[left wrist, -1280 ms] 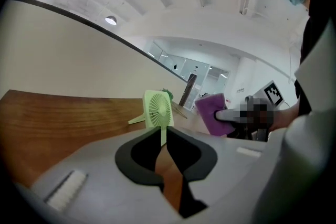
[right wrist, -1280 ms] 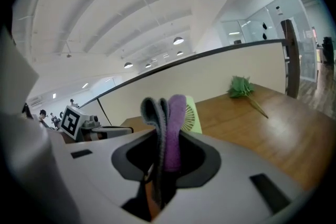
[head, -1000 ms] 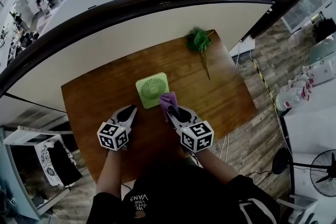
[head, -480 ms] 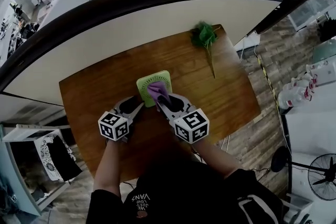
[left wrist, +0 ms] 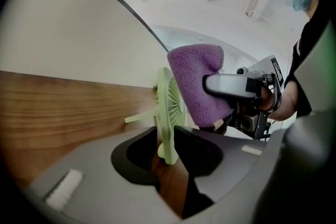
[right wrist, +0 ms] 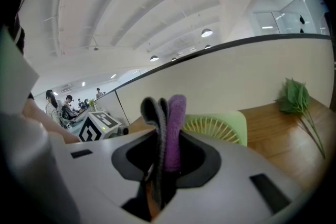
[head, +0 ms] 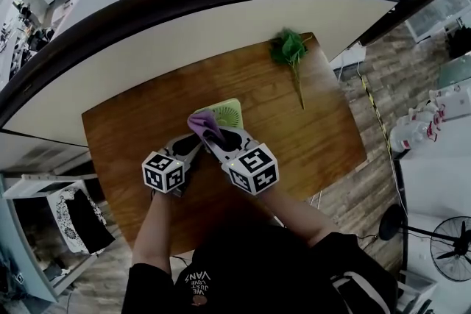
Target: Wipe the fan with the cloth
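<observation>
A light green square fan point(head: 227, 112) stands tipped up on the wooden table point(head: 140, 136). In the left gripper view the fan point(left wrist: 167, 107) is edge-on, with its thin stand sticking out to the left. My left gripper point(head: 193, 145) point(left wrist: 167, 136) has the fan's lower edge between its jaws. They have just been closing, and both sides now meet the frame. My right gripper point(head: 215, 136) point(right wrist: 167, 131) is shut on a folded purple cloth point(head: 203, 124) point(right wrist: 173, 123). The cloth point(left wrist: 197, 81) is pressed against the fan's grille face point(right wrist: 218, 126).
A green leafy sprig point(head: 288, 49) point(right wrist: 295, 96) lies at the table's far right corner. A curved white partition with a dark rim point(head: 221, 0) runs behind the table. Wooden floor lies to the right, where a floor fan point(head: 447, 235) stands.
The right gripper has carried the cloth left, from the fan's right edge onto its face. The left gripper has moved in to the fan's near edge. The fan has tipped up from lying flat.
</observation>
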